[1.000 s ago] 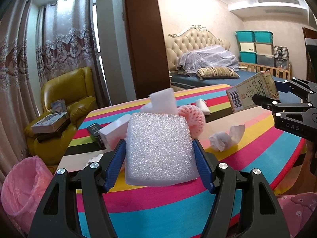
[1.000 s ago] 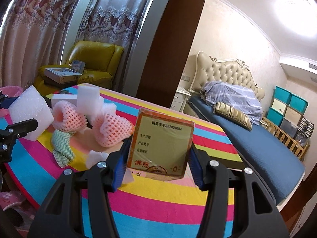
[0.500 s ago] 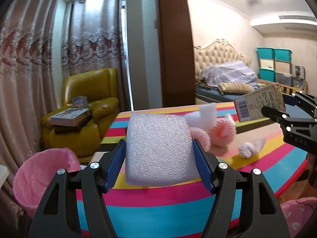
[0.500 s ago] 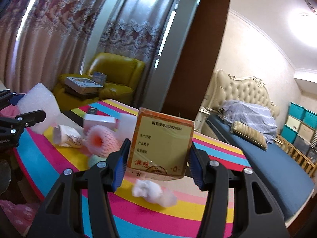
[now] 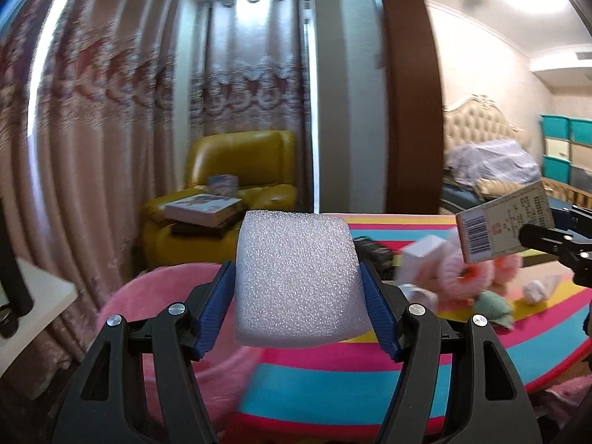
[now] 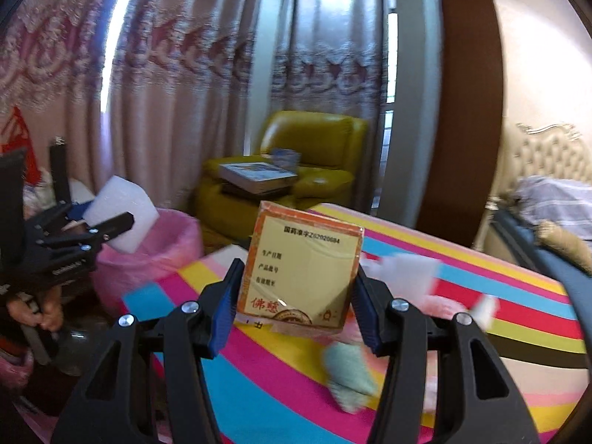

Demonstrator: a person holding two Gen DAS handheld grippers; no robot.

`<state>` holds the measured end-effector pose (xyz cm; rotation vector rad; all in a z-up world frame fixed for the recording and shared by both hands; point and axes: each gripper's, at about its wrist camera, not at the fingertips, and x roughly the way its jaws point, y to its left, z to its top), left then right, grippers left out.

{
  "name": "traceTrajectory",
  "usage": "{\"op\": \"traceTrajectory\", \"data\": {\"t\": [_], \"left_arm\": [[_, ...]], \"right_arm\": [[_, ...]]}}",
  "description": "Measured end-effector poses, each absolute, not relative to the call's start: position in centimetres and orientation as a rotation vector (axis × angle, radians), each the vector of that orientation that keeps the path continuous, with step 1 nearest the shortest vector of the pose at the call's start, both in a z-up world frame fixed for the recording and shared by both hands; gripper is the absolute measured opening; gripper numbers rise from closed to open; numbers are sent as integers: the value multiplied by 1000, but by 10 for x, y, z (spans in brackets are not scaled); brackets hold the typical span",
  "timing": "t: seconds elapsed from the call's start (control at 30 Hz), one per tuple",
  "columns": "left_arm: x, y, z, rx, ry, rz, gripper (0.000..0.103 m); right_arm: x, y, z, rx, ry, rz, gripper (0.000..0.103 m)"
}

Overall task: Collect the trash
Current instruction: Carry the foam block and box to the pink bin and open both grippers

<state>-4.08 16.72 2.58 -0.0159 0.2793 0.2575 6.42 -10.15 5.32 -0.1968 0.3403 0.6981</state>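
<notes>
My left gripper [image 5: 296,292] is shut on a white foam block [image 5: 296,277] and holds it over the near rim of a bin lined with a pink bag [image 5: 155,296], beside the striped table [image 5: 351,381]. From the right wrist view the same foam block [image 6: 122,214] hangs above the pink bin [image 6: 166,248]. My right gripper [image 6: 296,288] is shut on a yellow cardboard box with printed text [image 6: 299,270], held above the table's left end; that box [image 5: 507,225] also shows at the right in the left wrist view.
Pink foam fruit nets [image 5: 466,277], a white box [image 5: 421,262], crumpled paper [image 5: 536,290] and a green cloth [image 5: 494,305] lie on the table. A yellow armchair [image 6: 307,170] stacked with books stands behind the bin, before the curtains. A bed [image 5: 492,170] is at the right.
Both grippers have swung left, off the middle of the table toward the pink bin. The foam block now hangs over the bin's rim; the box follows over the table's end.
</notes>
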Motion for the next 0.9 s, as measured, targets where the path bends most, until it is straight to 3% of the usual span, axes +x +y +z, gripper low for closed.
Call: {"op": "traceTrajectory", "data": {"t": [0.73, 0.77, 0.8, 0.9], "left_arm": [[-37, 328, -12, -235, 337, 445, 64], [-35, 333, -14, -239, 341, 443, 66], [-34, 335, -15, -243, 347, 445, 75], [-40, 338, -21, -251, 334, 477, 85]], "right_arm": [[117, 138, 41, -176, 516, 1063, 56], [120, 144, 39, -171, 530, 1082, 64], [123, 150, 38, -168, 540, 1087, 77], [132, 148, 34, -133, 556, 1078, 78]]}}
